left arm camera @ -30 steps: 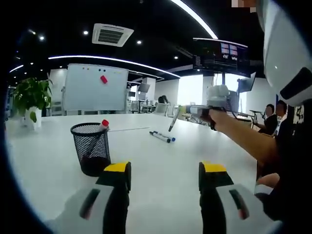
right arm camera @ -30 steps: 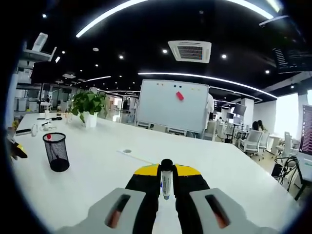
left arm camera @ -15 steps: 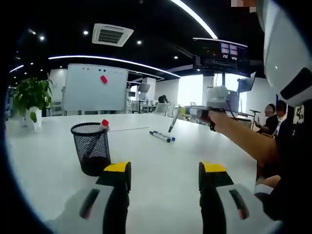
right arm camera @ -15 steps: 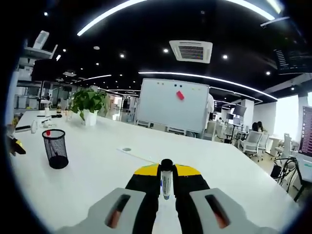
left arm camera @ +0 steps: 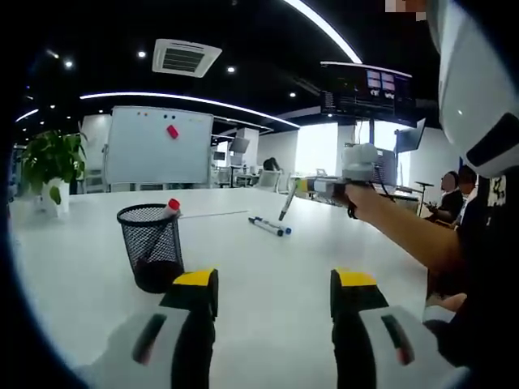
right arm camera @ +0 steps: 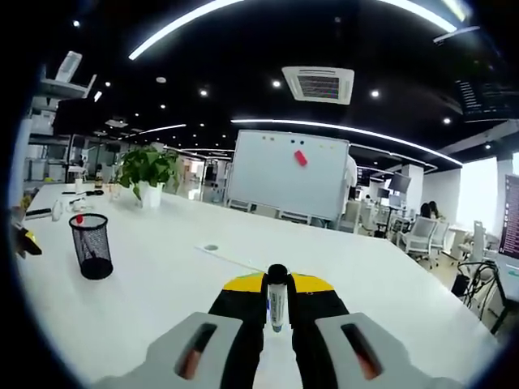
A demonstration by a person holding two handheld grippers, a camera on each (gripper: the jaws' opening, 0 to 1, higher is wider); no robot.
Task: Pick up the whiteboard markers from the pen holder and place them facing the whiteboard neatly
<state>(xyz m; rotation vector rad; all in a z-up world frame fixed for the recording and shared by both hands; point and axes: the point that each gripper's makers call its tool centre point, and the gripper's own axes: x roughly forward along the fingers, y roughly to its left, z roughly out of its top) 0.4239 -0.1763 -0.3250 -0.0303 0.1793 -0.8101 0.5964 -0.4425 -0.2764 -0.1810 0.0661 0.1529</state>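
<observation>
Marker pinched in the right gripper, aimed at the whiteboard.
It stands between pressed jaws, cap up, likely held so to lay it beside the two markers mid-tabletop. The left gripper view adds those, the holder with a red-capped marker, and the left gripper spread, empty; the right gripper view sets the holder near the tabletop's left edge.

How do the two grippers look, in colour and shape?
The left gripper has two grey fingers with black inner faces, yellow tips and a dark slot in each. The right gripper is built the same: grey, black and yellow. Seen from the left gripper view, it carries a pale box.
</observation>
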